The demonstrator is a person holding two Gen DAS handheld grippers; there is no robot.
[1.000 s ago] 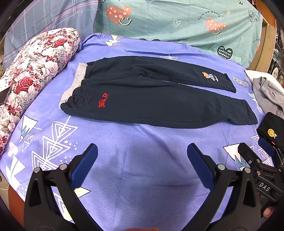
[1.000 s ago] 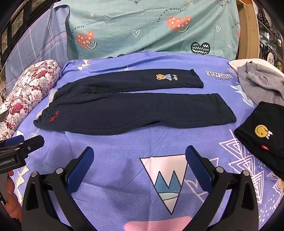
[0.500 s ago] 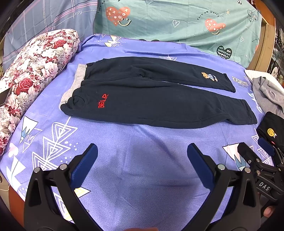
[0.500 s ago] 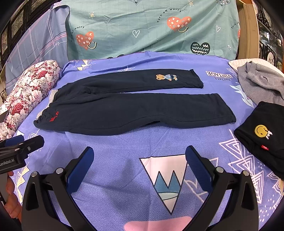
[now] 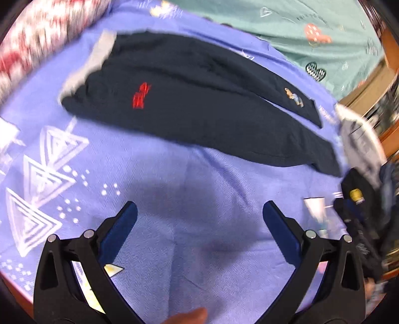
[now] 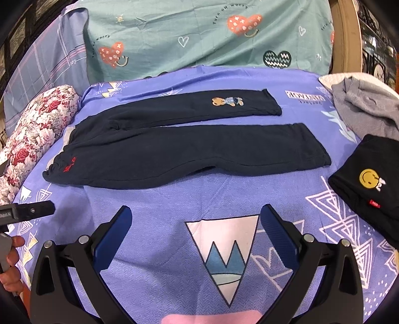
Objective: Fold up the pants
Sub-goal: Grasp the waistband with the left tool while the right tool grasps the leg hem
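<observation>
I see a bed [image 6: 174, 206] under a purple sheet printed with white triangles. Dark pants [image 6: 179, 147] lie flat across it, legs apart and waistband toward the floral bolster [image 6: 32, 139] on the left. At the right edge lie a grey garment [image 6: 366, 109] and a folded black one [image 6: 369, 179].

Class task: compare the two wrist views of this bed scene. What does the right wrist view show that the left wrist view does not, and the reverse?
Only the right wrist view shows the "Turn off worry" lettering sharply and the left gripper's tip.

Only the left wrist view shows the open left gripper, through motion blur.

Both show the dark pants flat on the purple bedsheet, with bear patch and red lettering.
</observation>
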